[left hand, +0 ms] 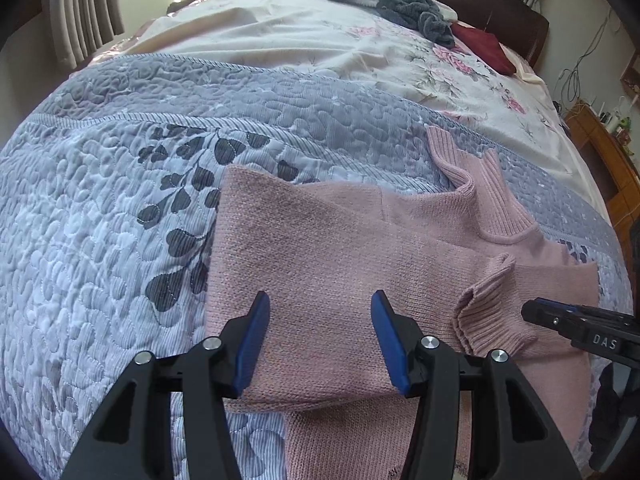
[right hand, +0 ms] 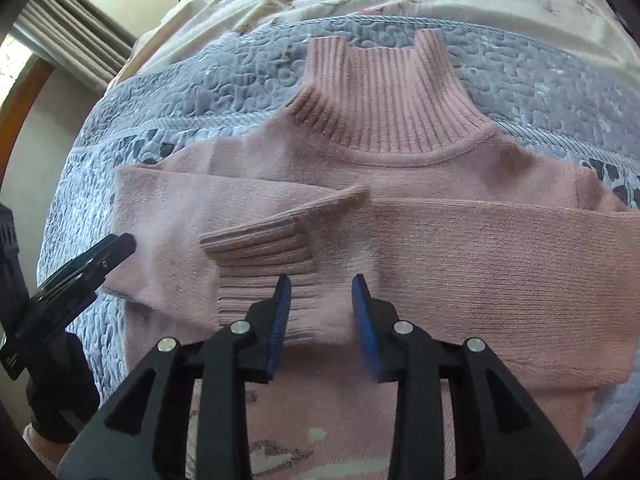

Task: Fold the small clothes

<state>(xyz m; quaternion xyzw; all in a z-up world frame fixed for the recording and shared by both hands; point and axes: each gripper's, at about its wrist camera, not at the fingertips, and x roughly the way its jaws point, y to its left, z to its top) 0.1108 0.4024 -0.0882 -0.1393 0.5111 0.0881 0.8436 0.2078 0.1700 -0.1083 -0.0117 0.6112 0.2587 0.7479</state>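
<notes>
A pink knitted sweater (left hand: pixel 320 248) (right hand: pixel 460 248) with a ribbed high collar (right hand: pixel 384 92) lies flat on the grey-blue quilt (left hand: pixel 100 200). Both sleeves are folded across the chest, and a ribbed cuff (right hand: pixel 260 244) rests on top. My left gripper (left hand: pixel 320 308) hovers open over the folded left sleeve with nothing between its blue pads. My right gripper (right hand: pixel 320 292) stands open just above the sweater near the lower cuff, holding nothing. The right gripper's tip (left hand: pixel 560 314) shows at the right edge of the left wrist view, and the left gripper (right hand: pixel 100 256) appears at the left of the right wrist view.
The quilt covers a bed with a floral sheet (left hand: pixel 340 40) beyond it. A dark grey garment (left hand: pixel 392 0) and a dark red cloth (left hand: pixel 484 46) lie near the headboard. Curtains (left hand: pixel 80 12) hang at the left; a wooden cabinet (left hand: pixel 600 140) stands at the right. A gloved hand (right hand: pixel 60 392) holds the left gripper.
</notes>
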